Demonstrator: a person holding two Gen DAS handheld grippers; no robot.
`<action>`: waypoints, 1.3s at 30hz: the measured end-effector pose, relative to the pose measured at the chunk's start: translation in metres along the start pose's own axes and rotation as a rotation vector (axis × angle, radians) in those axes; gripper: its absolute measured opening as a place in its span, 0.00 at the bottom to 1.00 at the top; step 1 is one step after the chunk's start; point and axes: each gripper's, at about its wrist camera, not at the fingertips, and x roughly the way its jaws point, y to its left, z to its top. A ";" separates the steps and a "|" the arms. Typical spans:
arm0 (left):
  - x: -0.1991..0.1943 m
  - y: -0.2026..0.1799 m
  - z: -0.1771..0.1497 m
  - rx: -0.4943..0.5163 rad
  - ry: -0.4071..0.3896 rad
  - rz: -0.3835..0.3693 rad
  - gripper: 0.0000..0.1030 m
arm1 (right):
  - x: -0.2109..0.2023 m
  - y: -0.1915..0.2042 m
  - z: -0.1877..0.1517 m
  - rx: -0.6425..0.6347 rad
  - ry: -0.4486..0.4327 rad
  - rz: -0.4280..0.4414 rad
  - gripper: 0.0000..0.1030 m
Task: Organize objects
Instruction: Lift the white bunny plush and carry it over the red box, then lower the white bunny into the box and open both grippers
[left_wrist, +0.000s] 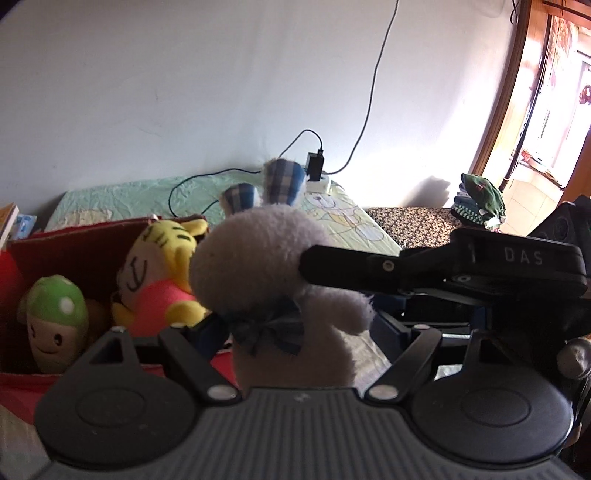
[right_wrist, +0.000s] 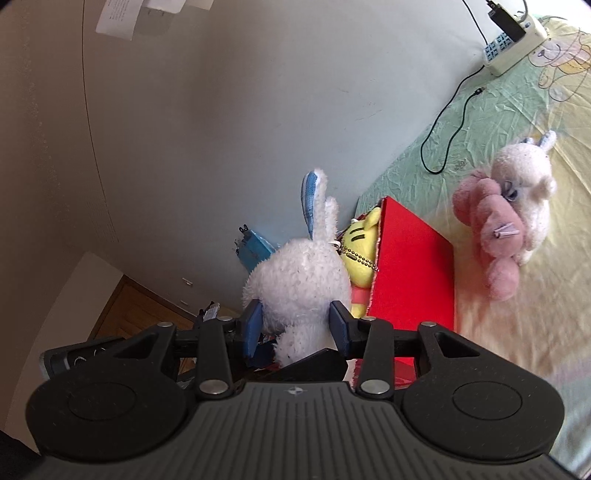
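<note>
Between both grippers, raised above the bed, a white plush rabbit with blue plaid ear linings and a blue bow (left_wrist: 258, 254) is carried, just beside the open red fabric storage box (left_wrist: 74, 251). Its head is clamped from the sides by the right gripper (right_wrist: 295, 325), whose blue pads (right_wrist: 254, 325) are pressed into the fur; the jaws are held about half closed by the soft bulk. In the left wrist view, one black finger of that right gripper is seen reaching in from the right and touching the rabbit's head. The rabbit's body, below the bow, is straddled by the left gripper (left_wrist: 295, 325), whose jaws are set moderately wide; the left pad is seen against the plush, but the right pad is hidden behind the toy, so a firm grip there cannot be confirmed.

Inside the box, a yellow striped tiger plush in a pink shirt (left_wrist: 159, 273) and a plush with a green spotted cap and a smiling face (left_wrist: 51, 325) are already stowed, so part of the sorting is judged to be done. The rabbit has not yet been put in. On the pale green and yellow printed bed sheet (right_wrist: 517, 314), well apart from the box, a pink plush and a cream plush lying together (right_wrist: 502, 221) are left to be collected. Beyond them, a white power strip with a black charger (right_wrist: 513, 44) is lying near the wall.
</note>
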 end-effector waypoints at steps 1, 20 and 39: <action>-0.007 0.008 -0.001 0.002 -0.012 0.004 0.80 | 0.005 0.004 -0.001 -0.005 -0.001 0.006 0.41; -0.022 0.105 0.021 0.023 -0.053 0.049 0.83 | 0.101 0.042 -0.012 -0.032 -0.060 -0.029 0.42; 0.048 0.148 -0.006 0.042 0.138 0.134 0.83 | 0.163 0.021 -0.027 -0.092 0.030 -0.316 0.35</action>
